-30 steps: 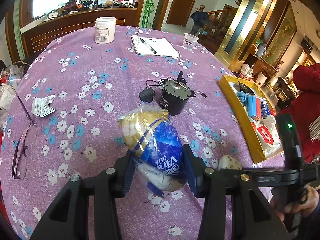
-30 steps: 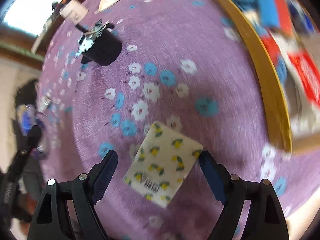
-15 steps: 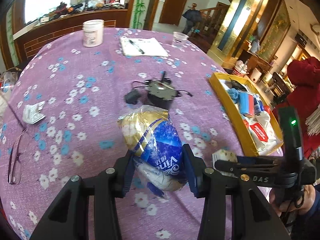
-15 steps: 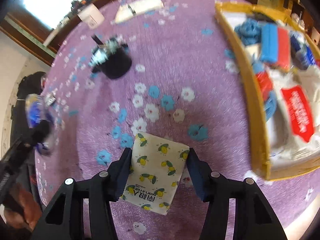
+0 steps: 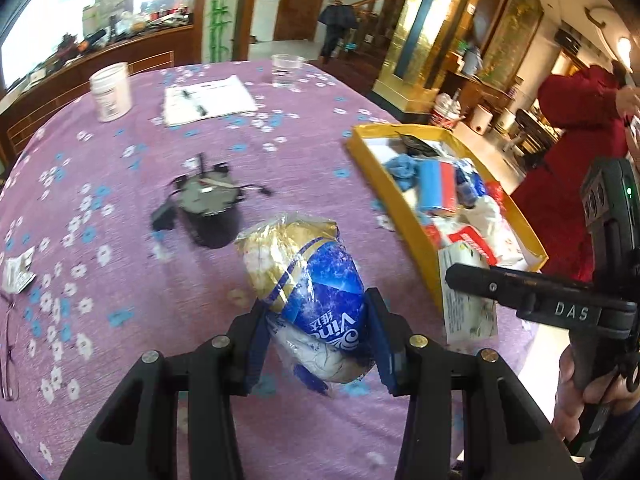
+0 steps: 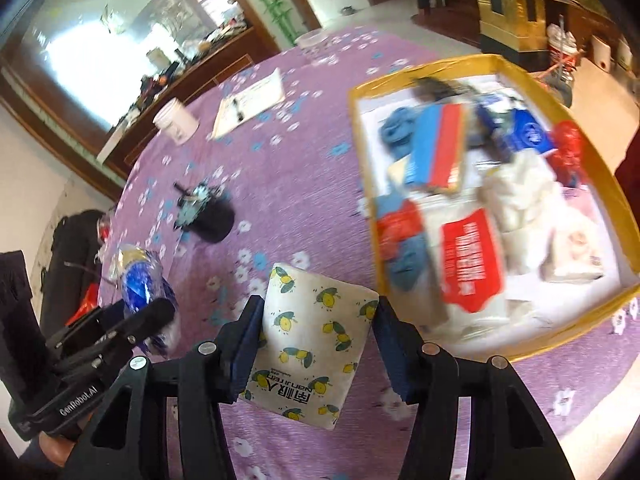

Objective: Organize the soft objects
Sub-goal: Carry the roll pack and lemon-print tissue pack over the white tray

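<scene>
My left gripper [image 5: 316, 336] is shut on a blue and gold tissue bag [image 5: 308, 280] and holds it above the purple floral tablecloth [image 5: 120, 280]. My right gripper [image 6: 316, 344] is shut on a white tissue pack with lemon print [image 6: 316, 344], lifted above the table, just left of the yellow tray [image 6: 362, 152]. The tray holds several soft packs and cloths. In the left wrist view the tray [image 5: 384, 184] lies right of the bag, and the right gripper holds the lemon pack [image 5: 466, 304] beside its near corner. The bag also shows in the right wrist view [image 6: 140, 276].
A black motor with wires [image 5: 208, 208] lies on the cloth ahead of the bag. A white jar [image 5: 110, 92], a notepad with pen [image 5: 208, 98] and a plastic cup [image 5: 286, 68] stand at the far side. Glasses [image 5: 8, 352] lie at the left edge.
My right gripper closed on the lemon pack and lifted it off the cloth toward the tray. My left gripper has carried the bag rightward, nearer the tray.
</scene>
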### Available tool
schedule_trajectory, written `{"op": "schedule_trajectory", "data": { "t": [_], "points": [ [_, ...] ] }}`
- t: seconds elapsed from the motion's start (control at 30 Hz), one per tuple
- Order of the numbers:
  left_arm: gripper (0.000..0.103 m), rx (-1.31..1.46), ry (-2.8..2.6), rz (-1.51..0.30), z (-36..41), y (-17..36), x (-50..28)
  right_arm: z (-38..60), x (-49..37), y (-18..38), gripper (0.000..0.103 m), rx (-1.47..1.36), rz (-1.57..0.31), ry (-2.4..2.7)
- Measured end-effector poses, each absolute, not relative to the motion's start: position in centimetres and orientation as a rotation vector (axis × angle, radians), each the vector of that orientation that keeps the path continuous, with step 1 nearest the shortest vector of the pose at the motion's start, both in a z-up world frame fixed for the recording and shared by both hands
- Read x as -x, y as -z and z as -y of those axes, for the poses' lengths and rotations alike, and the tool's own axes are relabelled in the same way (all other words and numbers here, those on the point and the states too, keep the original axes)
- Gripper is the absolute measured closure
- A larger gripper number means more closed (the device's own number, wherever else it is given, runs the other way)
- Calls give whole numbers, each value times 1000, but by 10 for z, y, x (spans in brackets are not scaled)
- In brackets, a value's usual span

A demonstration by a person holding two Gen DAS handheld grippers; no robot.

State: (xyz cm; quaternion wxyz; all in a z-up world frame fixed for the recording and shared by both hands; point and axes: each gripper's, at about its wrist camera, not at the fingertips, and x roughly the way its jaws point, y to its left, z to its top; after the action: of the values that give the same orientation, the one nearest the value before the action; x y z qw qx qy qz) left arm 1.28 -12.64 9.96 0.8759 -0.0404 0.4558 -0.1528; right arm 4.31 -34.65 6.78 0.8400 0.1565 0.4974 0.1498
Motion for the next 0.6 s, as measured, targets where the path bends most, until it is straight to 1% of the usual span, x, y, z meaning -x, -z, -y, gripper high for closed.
{"op": "schedule_trajectory", "data": {
  "t": [0.4, 0.6],
  "points": [
    [59, 2, 417, -937, 208, -112, -25, 433, -42, -80, 44, -406, -983, -228],
    [59, -1, 472, -961, 247, -111, -38, 476, -43, -81, 44, -424, -971, -179]
  ]
}}
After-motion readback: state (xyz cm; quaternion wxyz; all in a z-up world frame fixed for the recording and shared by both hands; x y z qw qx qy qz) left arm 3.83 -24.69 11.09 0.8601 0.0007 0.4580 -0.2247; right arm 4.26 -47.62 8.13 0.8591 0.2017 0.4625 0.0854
